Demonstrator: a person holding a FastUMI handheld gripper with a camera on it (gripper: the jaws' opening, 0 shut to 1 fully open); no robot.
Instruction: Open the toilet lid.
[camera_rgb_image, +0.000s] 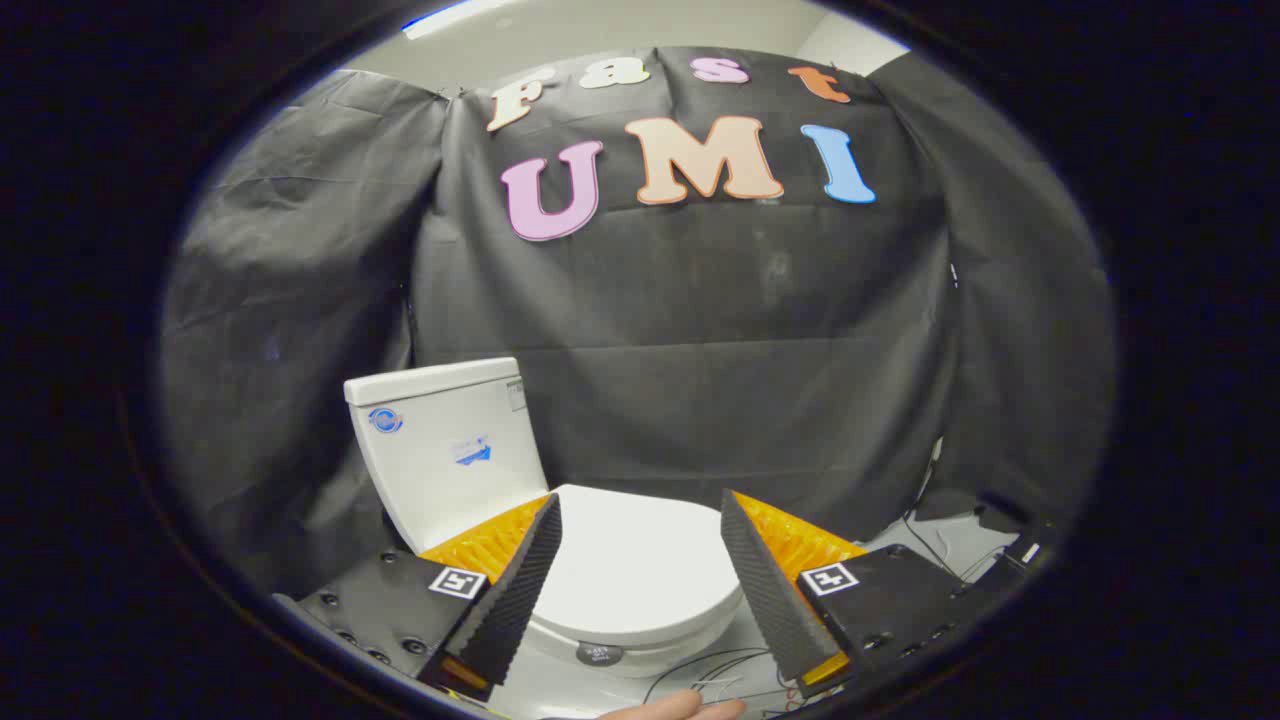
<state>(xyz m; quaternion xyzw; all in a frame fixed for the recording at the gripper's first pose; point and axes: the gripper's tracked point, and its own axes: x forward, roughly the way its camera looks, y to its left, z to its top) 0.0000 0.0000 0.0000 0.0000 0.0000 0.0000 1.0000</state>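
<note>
We hover our handheld two-finger gripper (640, 520) above a white ceramic toilet, jaws spread wide and holding nothing, the closed glossy white oval lid (635, 565) lying flat between and beyond the fingers, its white tank (445, 445) off to the left. We judge the approach is in hand; next we must drop to the lid's front rim and catch it for lifting

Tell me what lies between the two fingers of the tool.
In the gripper view, the closed white toilet lid lies between the fingers of the open tool. Neither finger touches it.
</note>
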